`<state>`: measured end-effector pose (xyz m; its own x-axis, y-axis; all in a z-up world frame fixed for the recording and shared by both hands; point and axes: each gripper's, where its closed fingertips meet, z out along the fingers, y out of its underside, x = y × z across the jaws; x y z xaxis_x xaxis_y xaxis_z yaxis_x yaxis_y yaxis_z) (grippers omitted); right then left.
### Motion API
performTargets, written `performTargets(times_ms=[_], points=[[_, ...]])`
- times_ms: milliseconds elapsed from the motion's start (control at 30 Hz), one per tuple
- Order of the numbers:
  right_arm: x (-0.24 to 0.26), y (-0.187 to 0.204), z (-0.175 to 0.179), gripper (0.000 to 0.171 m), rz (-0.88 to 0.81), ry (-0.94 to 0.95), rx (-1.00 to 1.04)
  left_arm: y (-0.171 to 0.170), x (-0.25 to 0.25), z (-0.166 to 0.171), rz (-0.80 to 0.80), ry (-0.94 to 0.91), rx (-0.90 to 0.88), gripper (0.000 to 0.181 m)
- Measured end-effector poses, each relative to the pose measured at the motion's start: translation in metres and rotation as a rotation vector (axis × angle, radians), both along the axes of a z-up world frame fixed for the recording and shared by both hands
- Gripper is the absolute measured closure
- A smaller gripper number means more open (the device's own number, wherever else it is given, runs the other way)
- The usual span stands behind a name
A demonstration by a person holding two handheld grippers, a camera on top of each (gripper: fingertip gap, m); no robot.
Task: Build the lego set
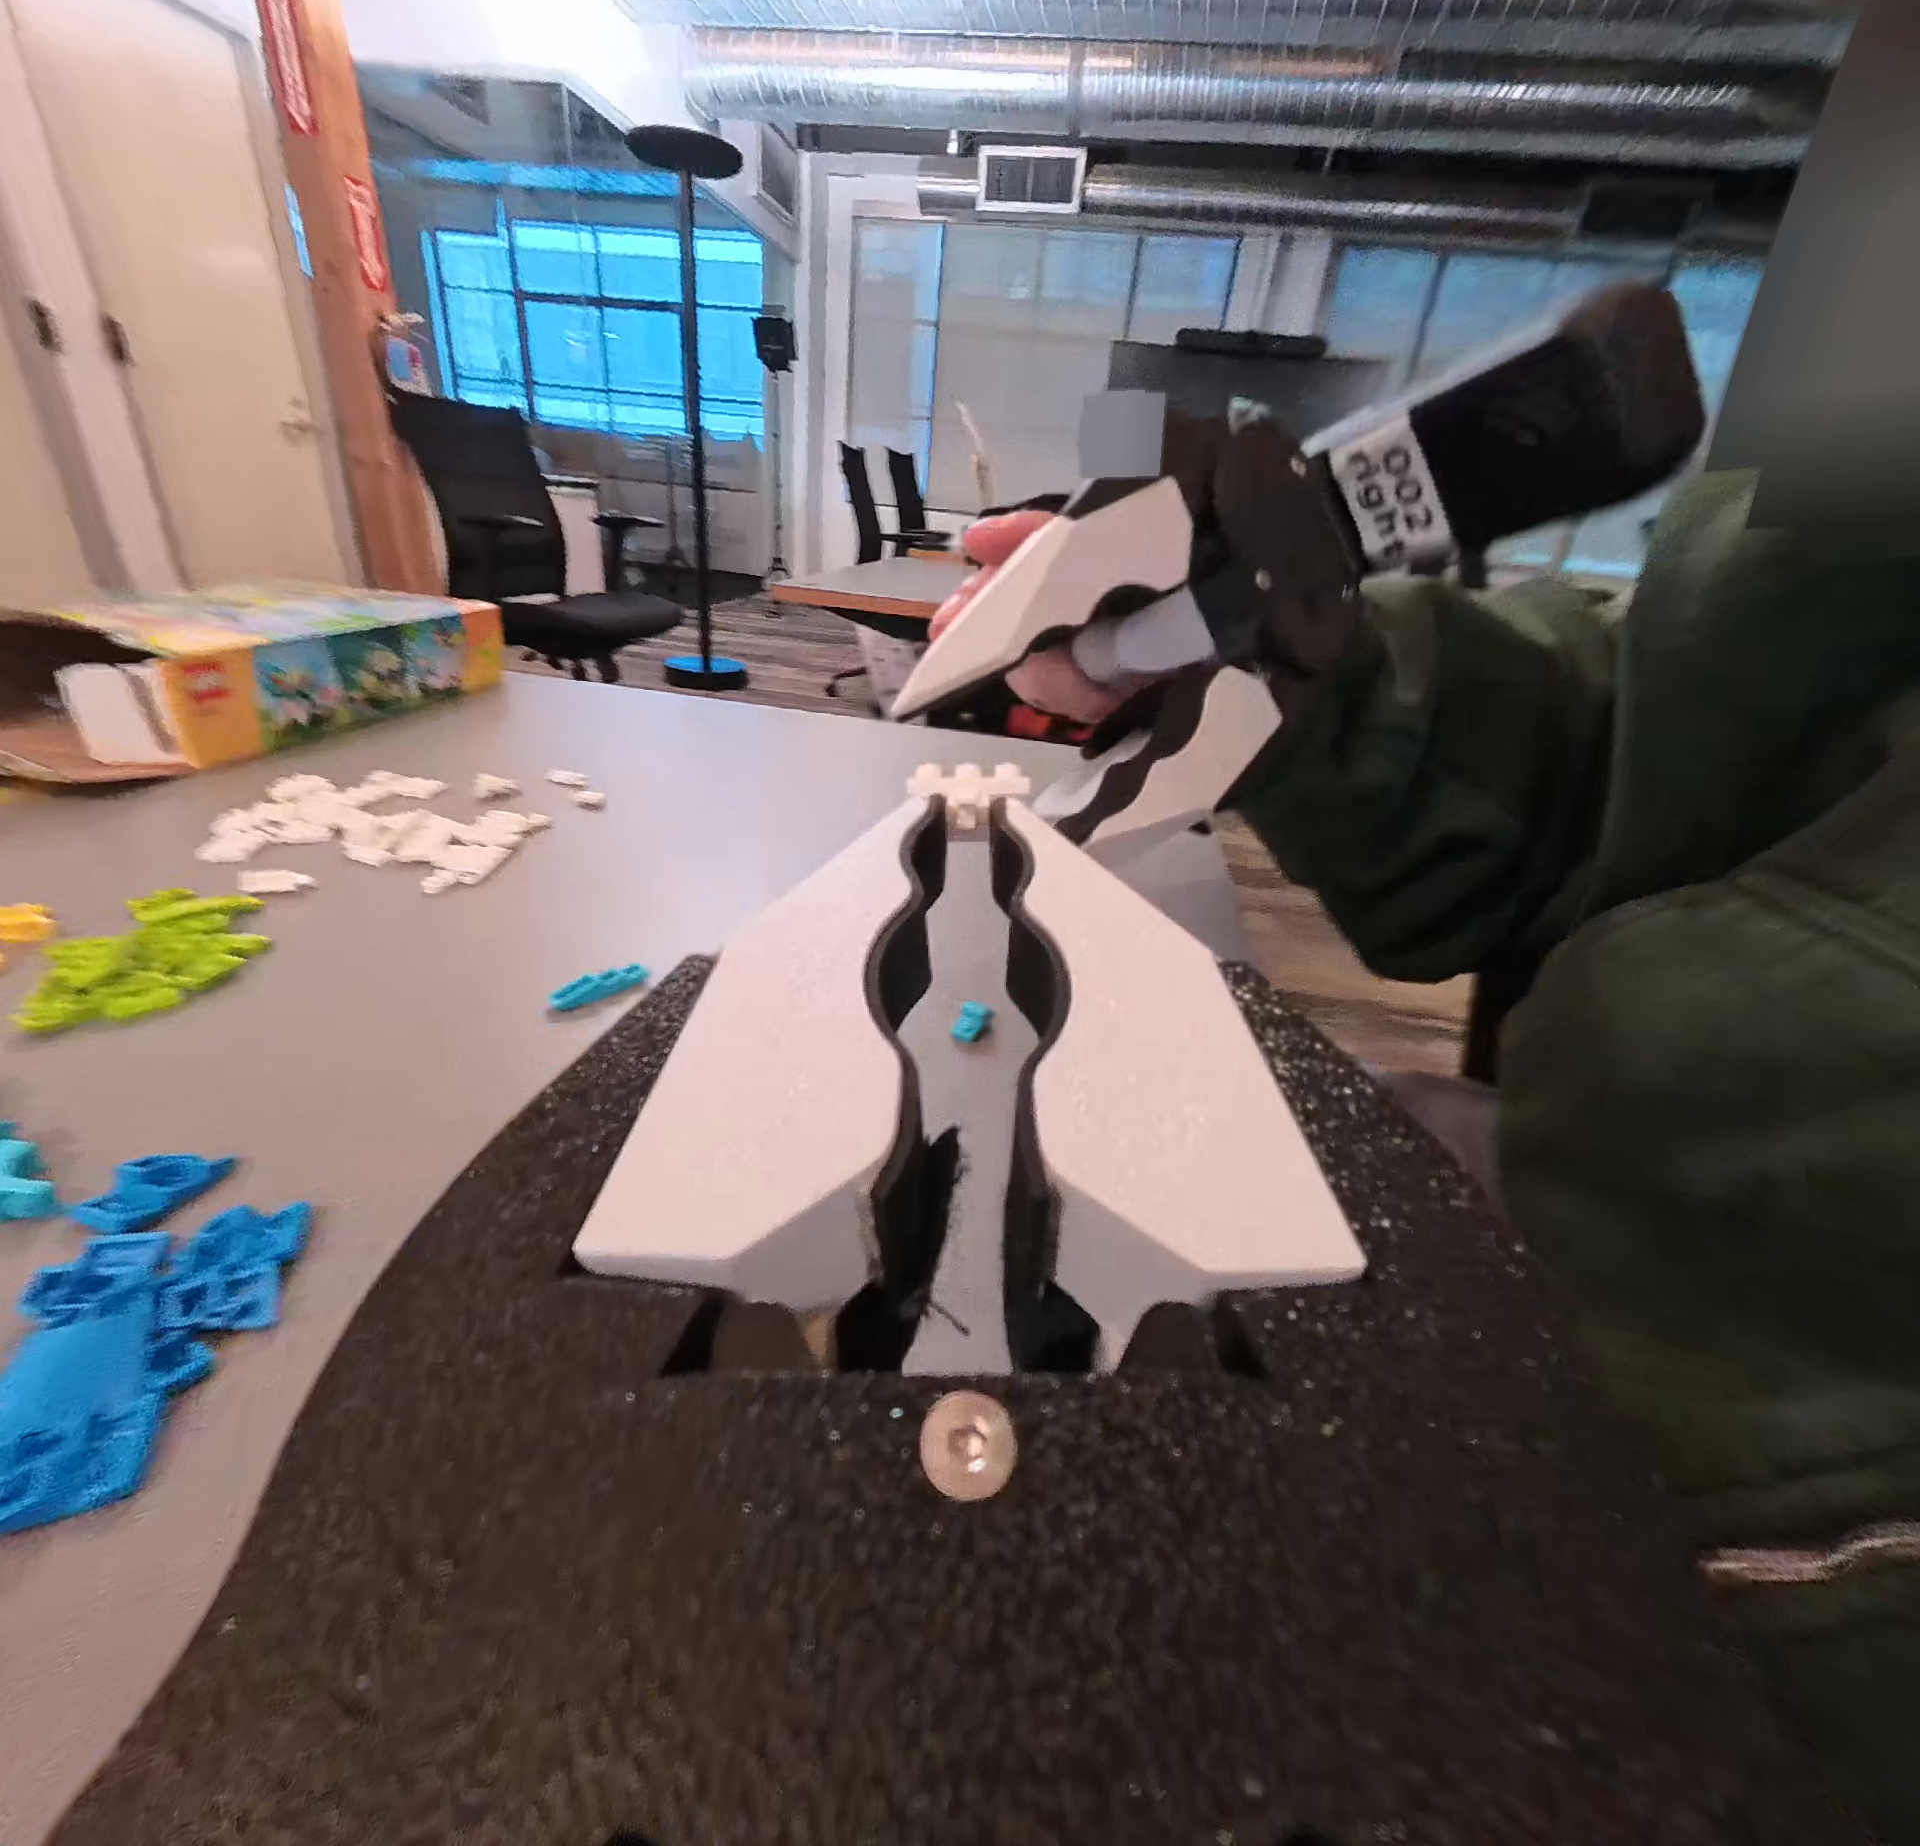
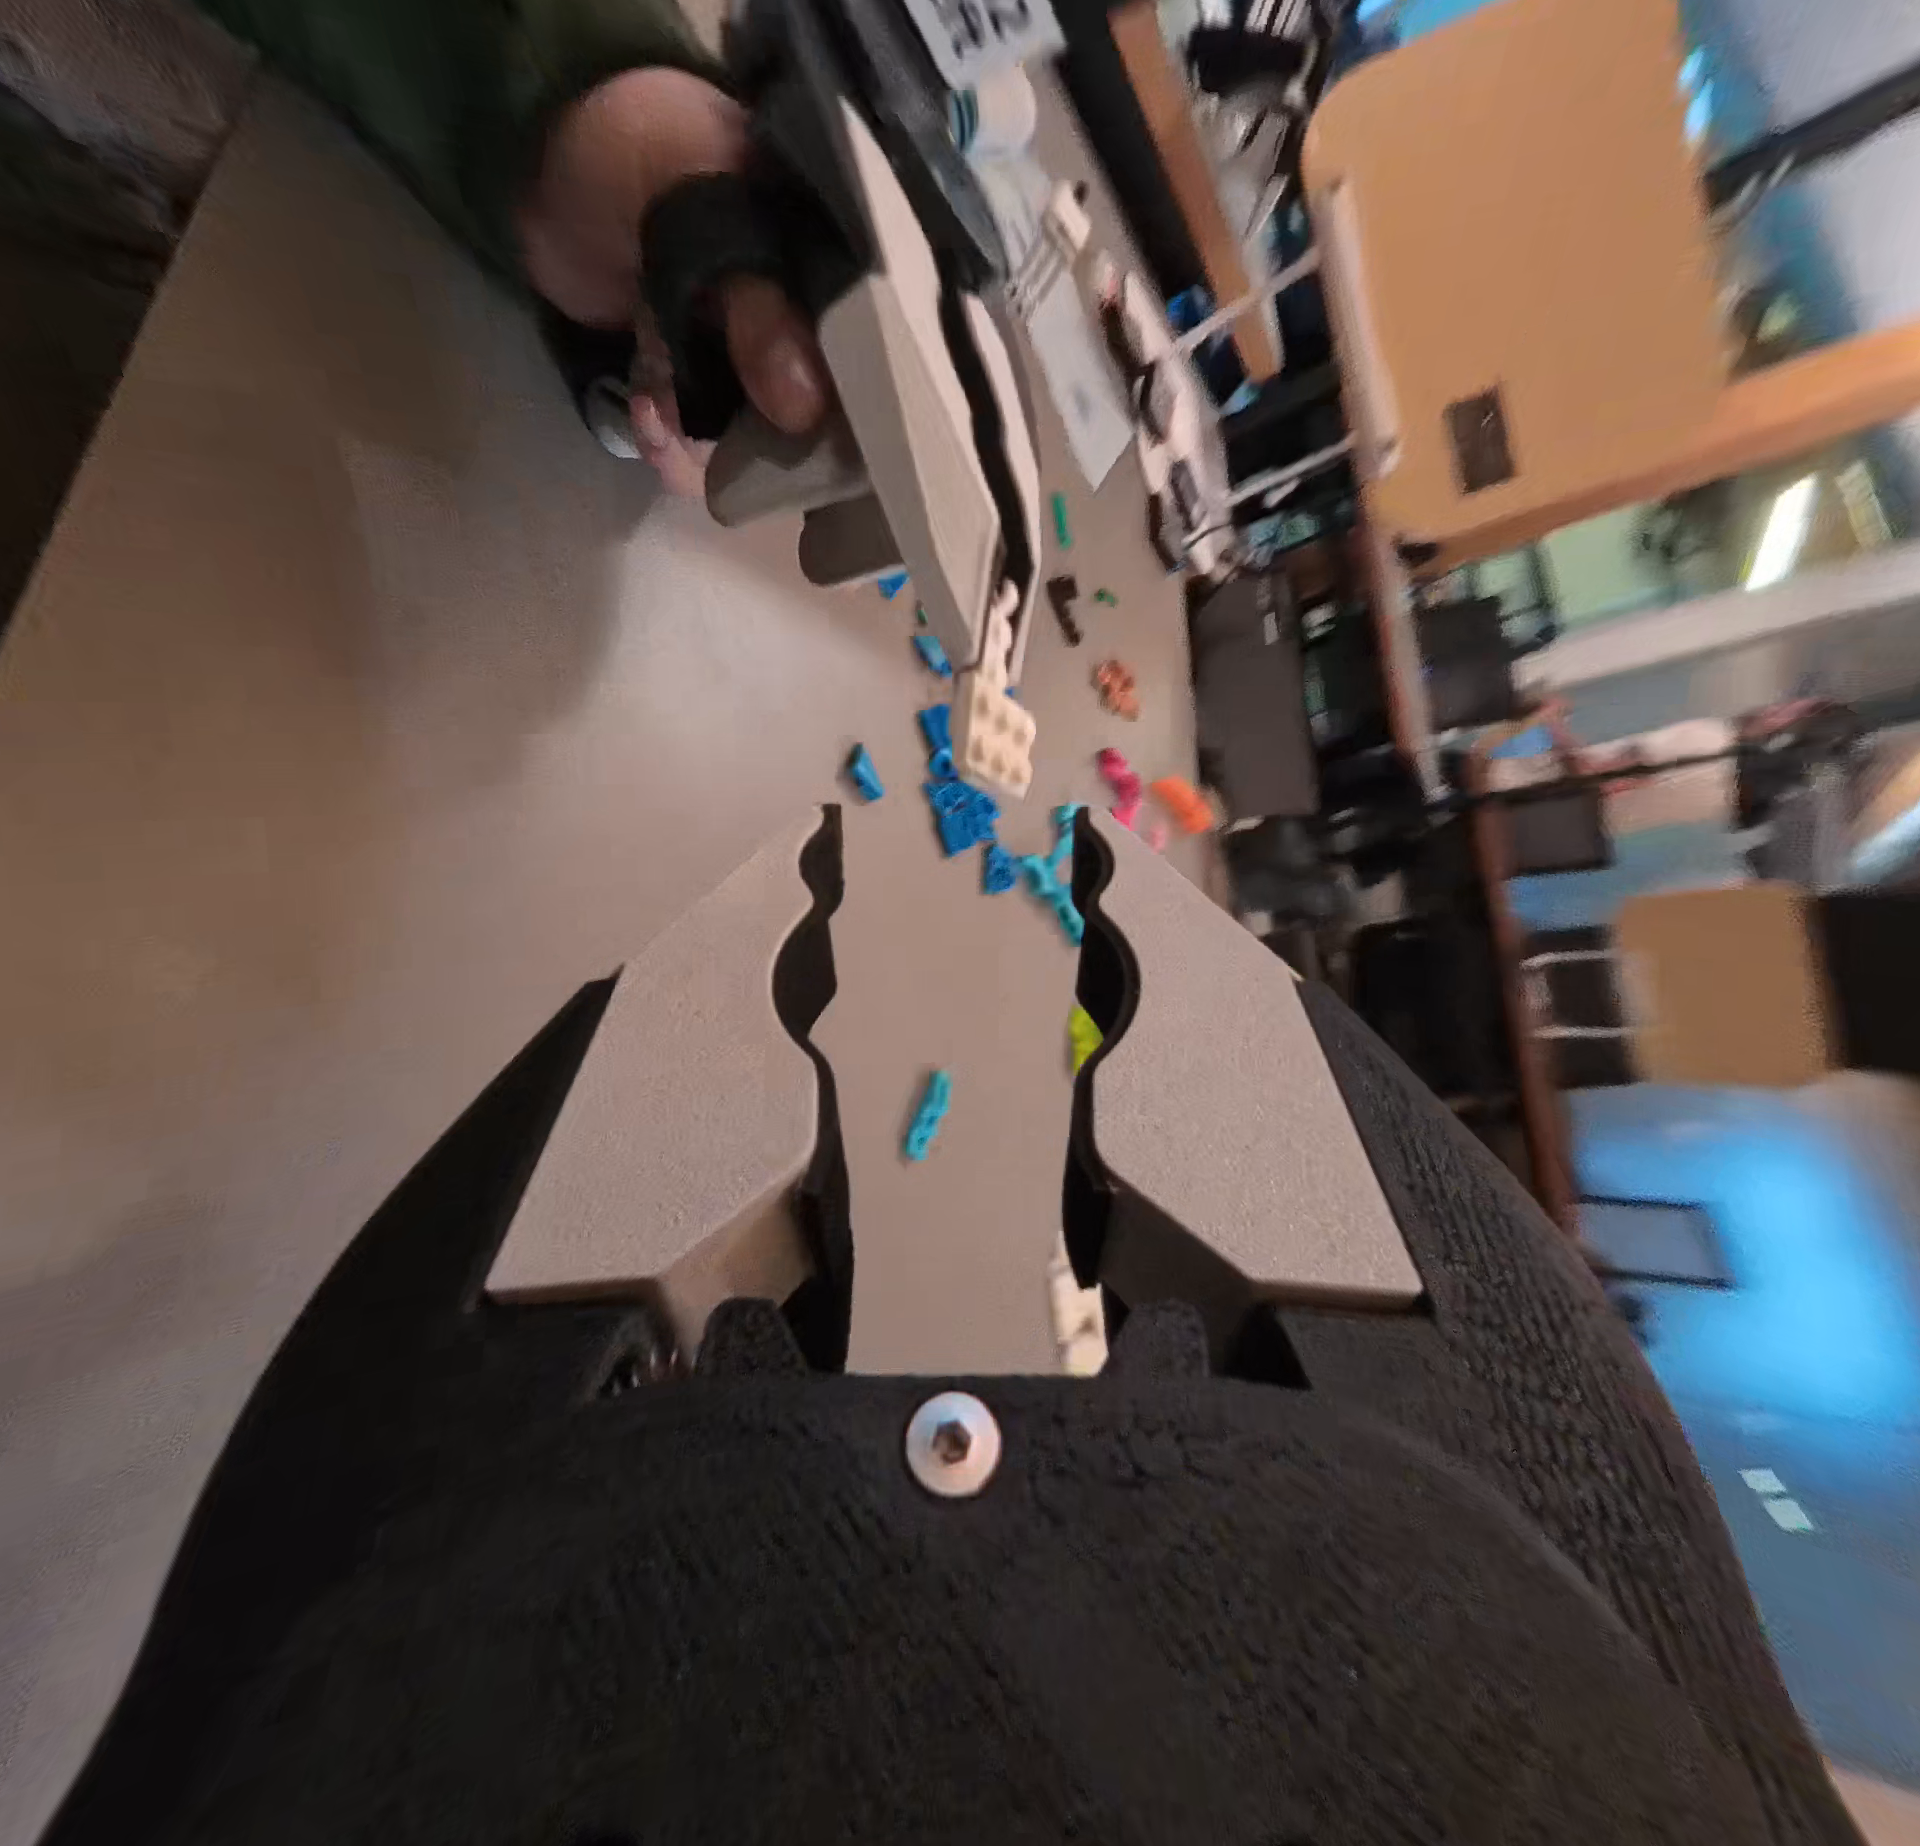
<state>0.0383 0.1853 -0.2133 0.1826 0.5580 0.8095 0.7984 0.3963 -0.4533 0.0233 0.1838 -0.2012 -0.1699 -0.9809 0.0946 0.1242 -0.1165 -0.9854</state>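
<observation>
My left gripper point(image 1: 966, 809) is shut on a small white lego piece point(image 1: 968, 786) and holds it above the grey table point(image 1: 520, 965). The same piece shows in the right wrist view as a white studded plate point(image 2: 995, 726) at the tips of the left gripper point(image 2: 987, 653). My right gripper point(image 2: 951, 814) is open and empty, tilted, and points at that plate from a short way off. In the left wrist view the right gripper point(image 1: 997, 726) hangs open just right of and beyond the held piece.
Piles of loose pieces lie on the table: white point(image 1: 384, 830), lime green point(image 1: 135, 949), blue point(image 1: 114, 1318), plus single teal pieces point(image 1: 597, 986). An opened lego box point(image 1: 260, 674) stands at the back left. Pink and orange pieces point(image 2: 1153, 788) lie farther off. Office chairs stand beyond.
</observation>
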Motion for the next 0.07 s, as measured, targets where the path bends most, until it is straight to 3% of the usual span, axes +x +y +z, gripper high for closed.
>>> performTargets(times_ms=[33, 67], points=[[-0.0041, -0.0018, 0.0019, 0.131, 0.016, -0.022, 0.056, -0.0026, 0.0003, 0.0002, -0.033, 0.002, -0.036, 0.176], [-0.0075, -0.0032, 0.0035, 0.134, 0.030, -0.031, 0.094, -0.0043, 0.0007, 0.0002, -0.059, 0.006, -0.071, 0.176]])
